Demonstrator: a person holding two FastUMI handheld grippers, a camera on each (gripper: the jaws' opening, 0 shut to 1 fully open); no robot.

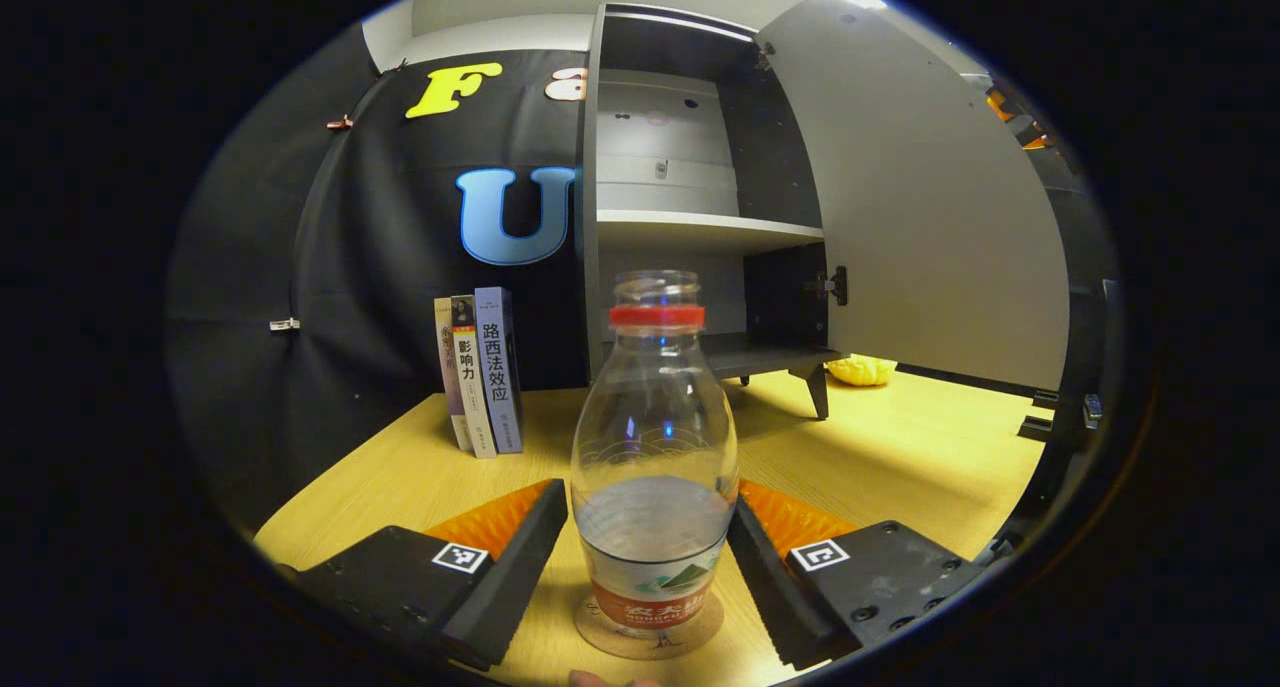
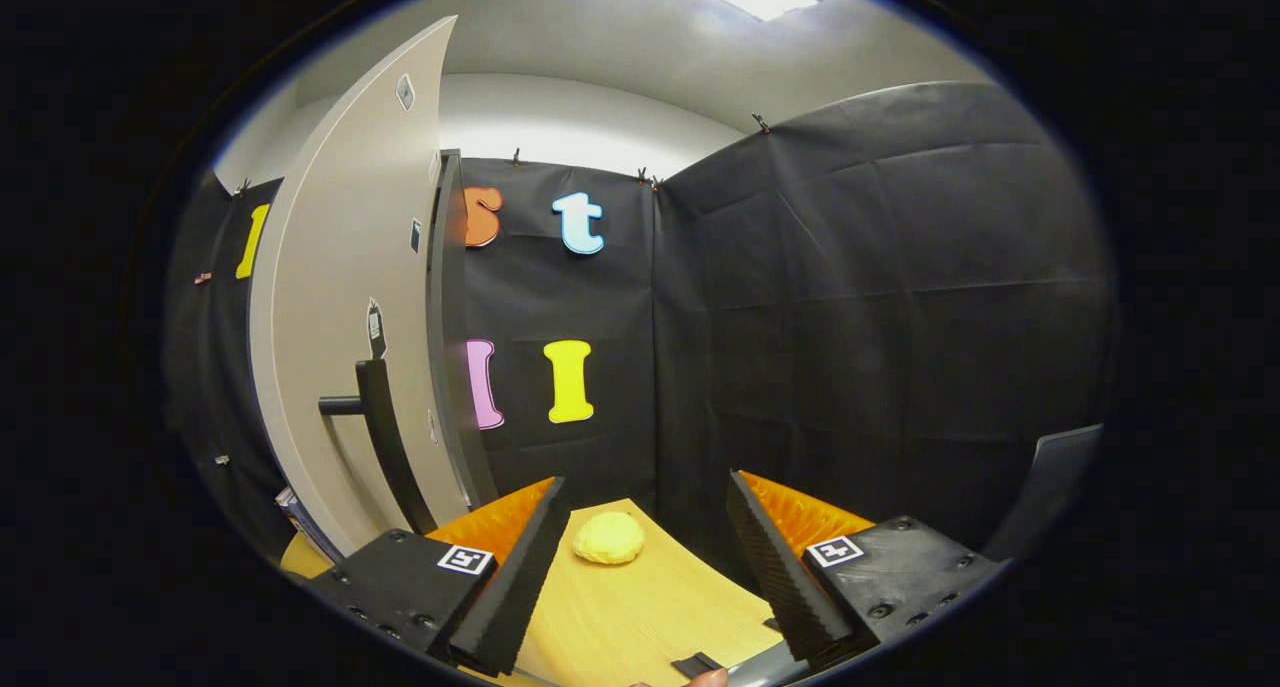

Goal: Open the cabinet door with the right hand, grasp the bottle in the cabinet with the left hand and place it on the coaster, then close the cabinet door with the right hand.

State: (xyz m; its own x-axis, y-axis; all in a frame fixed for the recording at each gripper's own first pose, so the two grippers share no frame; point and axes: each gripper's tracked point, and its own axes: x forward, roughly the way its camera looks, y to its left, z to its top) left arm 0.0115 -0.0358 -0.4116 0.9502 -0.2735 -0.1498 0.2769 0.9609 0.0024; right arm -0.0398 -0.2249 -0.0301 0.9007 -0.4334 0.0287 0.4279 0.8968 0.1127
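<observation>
Left gripper view: the bottle (image 1: 655,447) stands on the coaster (image 1: 648,635) between the left tongs (image 1: 648,557), which look just slack beside it, not squeezing. I'd back straight out so nothing tips.

Right gripper view: right tongs (image 2: 640,567) wide open, empty. The open cabinet door (image 2: 350,347) and its handle (image 2: 385,437) sit up-left of them; push there, gently.

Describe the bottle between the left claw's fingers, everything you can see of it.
The bottle is clear plastic, with a red ring at the neck, a printed label around its base and water filling roughly the lower third. It stands upright on the round coaster on the wooden table, in front of the open cabinet. The left claw flanks it; its fingers sit close against the sides, but contact is unclear.
</observation>
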